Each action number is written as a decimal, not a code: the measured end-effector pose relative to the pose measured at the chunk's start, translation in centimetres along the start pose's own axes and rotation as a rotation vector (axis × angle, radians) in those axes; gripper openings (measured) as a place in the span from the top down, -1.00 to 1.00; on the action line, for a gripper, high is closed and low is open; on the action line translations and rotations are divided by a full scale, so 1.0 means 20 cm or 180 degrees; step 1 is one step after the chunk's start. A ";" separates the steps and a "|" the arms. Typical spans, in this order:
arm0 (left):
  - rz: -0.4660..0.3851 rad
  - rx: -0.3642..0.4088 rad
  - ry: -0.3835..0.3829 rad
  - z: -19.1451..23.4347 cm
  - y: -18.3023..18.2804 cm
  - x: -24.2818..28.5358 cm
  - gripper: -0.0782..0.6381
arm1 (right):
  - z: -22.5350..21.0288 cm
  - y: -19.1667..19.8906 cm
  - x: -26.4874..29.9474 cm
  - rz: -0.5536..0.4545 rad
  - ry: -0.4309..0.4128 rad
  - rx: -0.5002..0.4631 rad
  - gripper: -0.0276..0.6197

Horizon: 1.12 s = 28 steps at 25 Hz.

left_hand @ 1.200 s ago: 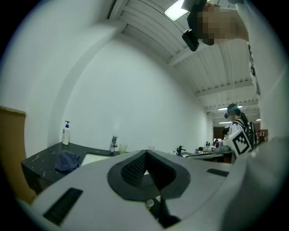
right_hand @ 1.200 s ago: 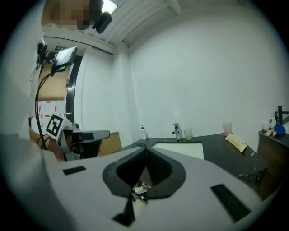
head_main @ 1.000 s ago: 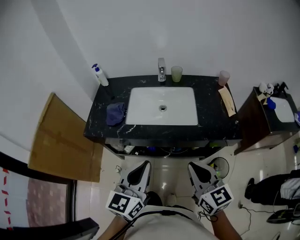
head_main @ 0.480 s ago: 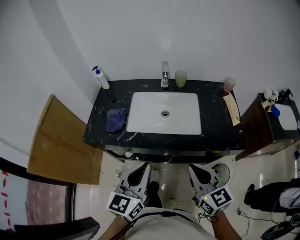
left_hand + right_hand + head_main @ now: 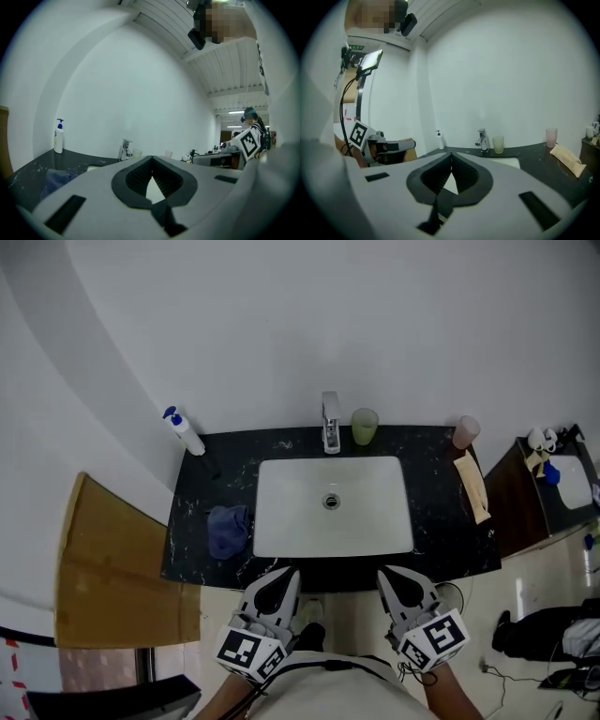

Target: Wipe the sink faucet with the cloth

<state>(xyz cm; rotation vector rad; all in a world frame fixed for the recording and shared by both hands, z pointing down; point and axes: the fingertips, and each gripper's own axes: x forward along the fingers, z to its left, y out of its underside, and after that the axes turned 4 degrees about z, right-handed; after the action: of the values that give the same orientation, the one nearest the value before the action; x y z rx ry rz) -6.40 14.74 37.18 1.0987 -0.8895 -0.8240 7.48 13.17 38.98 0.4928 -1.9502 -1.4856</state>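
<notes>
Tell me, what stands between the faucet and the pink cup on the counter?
A pale green cup, just beside the faucet; from there to the pink cup the black counter is bare. The head view shows it.

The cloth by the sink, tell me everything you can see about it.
The cloth is dark blue, soft-looking fabric, crumpled into a loose heap rather than folded. It lies on the black speckled counter, just left of the white sink basin, toward the counter's front edge. Neither the left claw nor the right claw touches it.
</notes>
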 end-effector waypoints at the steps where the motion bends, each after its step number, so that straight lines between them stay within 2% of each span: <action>1: -0.0003 0.0005 0.0043 0.05 -0.02 0.04 0.77 | -0.02 -0.02 0.05 -0.0006 0.0032 0.0004 0.90; 9: 0.0018 0.0057 0.0276 0.34 -0.11 0.28 0.78 | -0.09 -0.15 0.39 -0.0080 0.0198 0.0021 0.90; 16: 0.0074 0.0006 0.0279 0.40 -0.10 0.39 0.78 | -0.14 -0.15 0.53 -0.0026 0.0112 0.0077 0.90; 23: 0.0059 -0.0092 -0.0065 0.48 -0.03 0.40 0.77 | -0.18 -0.19 0.59 0.0024 -0.0225 -0.0042 0.90; 28: 0.0171 -0.0099 -0.0413 0.63 0.07 0.36 0.56 | -0.18 -0.18 0.65 0.0081 -0.0446 -0.0090 0.90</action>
<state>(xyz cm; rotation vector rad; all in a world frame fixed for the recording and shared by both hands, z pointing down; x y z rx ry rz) -14.66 3.79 42.40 0.9986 -1.0070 -0.8691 0.04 1.26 39.43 0.3585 -2.0316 -1.5665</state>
